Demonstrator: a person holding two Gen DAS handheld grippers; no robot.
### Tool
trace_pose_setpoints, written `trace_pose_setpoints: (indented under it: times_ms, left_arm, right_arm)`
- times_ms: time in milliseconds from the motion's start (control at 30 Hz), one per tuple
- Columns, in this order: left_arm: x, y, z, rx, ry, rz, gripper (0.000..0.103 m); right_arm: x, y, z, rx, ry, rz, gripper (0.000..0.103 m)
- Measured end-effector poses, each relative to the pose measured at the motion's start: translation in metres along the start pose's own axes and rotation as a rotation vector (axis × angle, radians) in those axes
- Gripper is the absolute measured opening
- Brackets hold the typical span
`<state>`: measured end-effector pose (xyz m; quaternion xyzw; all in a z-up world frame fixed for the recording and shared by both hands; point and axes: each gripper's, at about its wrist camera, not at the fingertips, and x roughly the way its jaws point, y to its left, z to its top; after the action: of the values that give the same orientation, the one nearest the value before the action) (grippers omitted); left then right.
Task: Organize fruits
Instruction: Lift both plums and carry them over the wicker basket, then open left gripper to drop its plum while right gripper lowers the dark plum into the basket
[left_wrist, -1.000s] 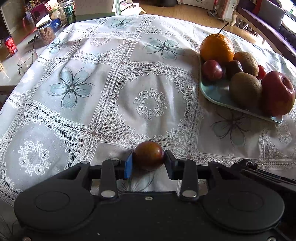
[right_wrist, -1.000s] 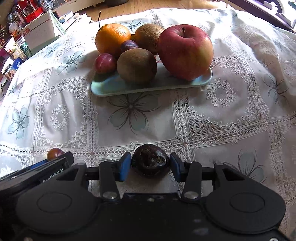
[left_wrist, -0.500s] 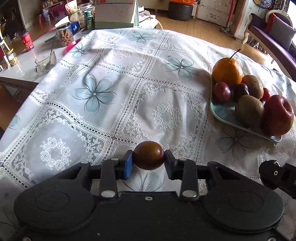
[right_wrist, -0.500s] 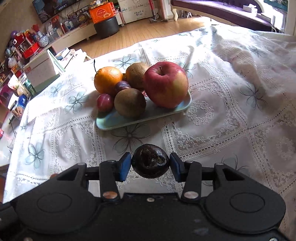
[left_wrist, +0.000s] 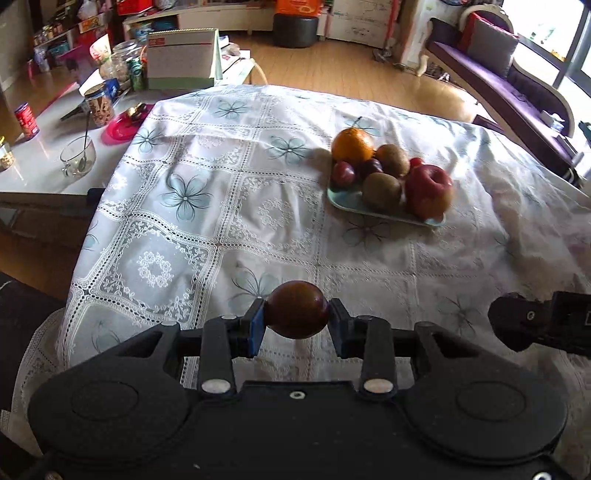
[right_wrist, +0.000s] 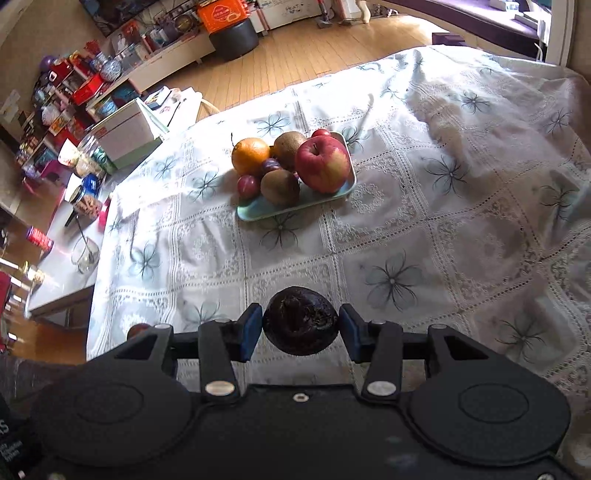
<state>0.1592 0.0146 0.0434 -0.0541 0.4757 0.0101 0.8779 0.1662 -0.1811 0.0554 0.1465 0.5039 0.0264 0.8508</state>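
While both fruits hang clear of the table: each rides only on two small pad contacts, so a slip is the main worry.
Left claw (left_wrist: 297, 321): clamped on a smooth reddish-brown plum (left_wrist: 297, 314), held above the lace tablecloth (left_wrist: 207, 229), well apart from the tray (left_wrist: 351, 205).
Right claw (right_wrist: 300, 330): clamped on a dark, wrinkled fruit (right_wrist: 300, 320), also raised over the cloth and well short of the tray.
Slip risk: the plum's skin looks glossy and round; a jolt or loosened squeeze would likely let it roll out and drop.
Crush risk: the dark fruit looks soft and dented, so a harder squeeze may bruise it.
Crowded tray: the orange (right_wrist: 250, 156), two kiwis, small plums and big apple (right_wrist: 322, 164) already fill most of it; only the near corner looks bare.
Knock-on risk: setting a fruit against the pile could nudge the apple or a kiwi (right_wrist: 280, 187) over the low rim.
Claw collision: both heading for one tray may bump each other.
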Motion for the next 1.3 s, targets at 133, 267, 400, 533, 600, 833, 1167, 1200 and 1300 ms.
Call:
trace_pose_setpoints:
  times_ms: [133, 267, 400, 533, 600, 833, 1167, 1200, 1300]
  left_arm:
    - [-0.022, -0.008, -0.032, 0.080, -0.014, -0.031, 0.045]
    - [-0.031, -0.012, -0.064, 0.126, 0.002, -0.072, 0.045]
    - [-0.036, -0.017, -0.095, 0.160, -0.005, -0.063, 0.045]
    - [-0.028, -0.017, -0.117, 0.159, 0.044, -0.055, 0.045]
    - [-0.019, -0.013, -0.127, 0.144, 0.082, -0.049, 0.045]
    - [-0.009, -0.008, -0.139, 0.136, 0.096, 0.022, 0.045]
    - [-0.020, -0.002, -0.139, 0.117, 0.045, 0.047, 0.046]
    - [-0.019, -0.003, -0.139, 0.116, 0.048, 0.045, 0.046]
    - [-0.017, -0.002, -0.139, 0.113, 0.071, 0.036, 0.046]
  right_arm:
    - [-0.025, -0.004, -0.038, -0.097, 0.024, 0.037, 0.048]
    - [-0.037, -0.013, -0.076, -0.159, 0.054, 0.063, 0.048]
    - [-0.045, -0.023, -0.111, -0.205, 0.057, 0.051, 0.048]
    - [-0.044, -0.030, -0.132, -0.207, 0.077, 0.027, 0.048]
    - [-0.041, -0.027, -0.138, -0.224, 0.075, -0.010, 0.048]
    - [-0.030, -0.020, -0.147, -0.256, 0.095, -0.053, 0.048]
    - [-0.020, -0.018, -0.149, -0.260, 0.116, -0.084, 0.048]
    - [-0.020, -0.017, -0.150, -0.259, 0.116, -0.087, 0.048]
    - [-0.019, -0.016, -0.151, -0.257, 0.120, -0.087, 0.048]
